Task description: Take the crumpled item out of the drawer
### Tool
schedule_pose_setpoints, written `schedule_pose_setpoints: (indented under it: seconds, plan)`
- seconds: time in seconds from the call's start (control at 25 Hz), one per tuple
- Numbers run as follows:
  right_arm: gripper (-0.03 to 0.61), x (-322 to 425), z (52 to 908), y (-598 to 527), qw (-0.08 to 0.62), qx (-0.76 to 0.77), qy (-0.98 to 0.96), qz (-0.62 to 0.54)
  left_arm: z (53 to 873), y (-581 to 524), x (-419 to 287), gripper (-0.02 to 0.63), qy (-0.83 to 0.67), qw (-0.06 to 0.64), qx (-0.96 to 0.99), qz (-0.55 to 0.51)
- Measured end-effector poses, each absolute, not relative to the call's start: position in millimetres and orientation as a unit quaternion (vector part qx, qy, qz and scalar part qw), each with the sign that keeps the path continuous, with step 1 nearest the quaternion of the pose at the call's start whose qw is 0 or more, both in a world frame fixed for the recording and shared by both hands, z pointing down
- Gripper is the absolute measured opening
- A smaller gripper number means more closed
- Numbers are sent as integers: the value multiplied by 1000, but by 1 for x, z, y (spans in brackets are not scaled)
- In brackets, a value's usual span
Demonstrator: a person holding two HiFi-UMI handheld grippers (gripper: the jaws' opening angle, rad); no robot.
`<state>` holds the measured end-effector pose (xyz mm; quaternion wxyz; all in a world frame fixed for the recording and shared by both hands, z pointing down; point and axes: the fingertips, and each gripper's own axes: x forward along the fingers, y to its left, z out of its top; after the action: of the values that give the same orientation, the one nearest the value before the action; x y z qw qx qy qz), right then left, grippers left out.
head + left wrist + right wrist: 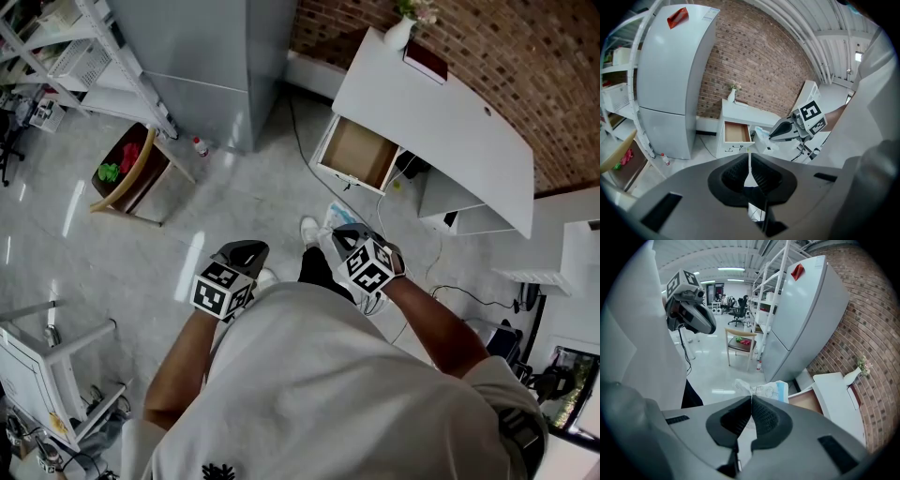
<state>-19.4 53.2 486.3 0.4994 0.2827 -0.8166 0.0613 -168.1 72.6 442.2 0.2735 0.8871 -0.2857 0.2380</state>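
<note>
The right gripper (751, 398) is clenched on the crumpled item (765, 390), which hangs clear of the open drawer (361, 152) and well back from it. Hold the pinch firm; the grip looks shallow. The left gripper (749, 155) is closed on nothing. The item's long axis lies across the 2 jaws, blue end toward the drawer.

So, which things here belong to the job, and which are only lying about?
Job: crumpled item, held in the right hand-held gripper; open drawer, empty.
Lying about: fridge, vase, chair, bottle.
</note>
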Motion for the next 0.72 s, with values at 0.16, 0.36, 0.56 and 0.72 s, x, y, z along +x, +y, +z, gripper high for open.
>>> schedule_pose_setpoints:
  seconds: [0.16, 0.36, 0.56, 0.72]
  plan:
    - [29, -16, 485, 54, 499, 284, -816, 63, 441, 73, -165, 31, -286, 273, 887, 238]
    - [29, -14, 486, 55, 496, 286, -817, 66, 439, 70, -161, 31, -283, 276, 888, 234]
    - [29, -11, 487, 54, 493, 290, -818, 70, 440, 70, -157, 31, -279, 276, 888, 240]
    - [29, -5, 487, 51, 489, 293, -818, 72, 439, 67, -153, 31, -279, 274, 888, 242]
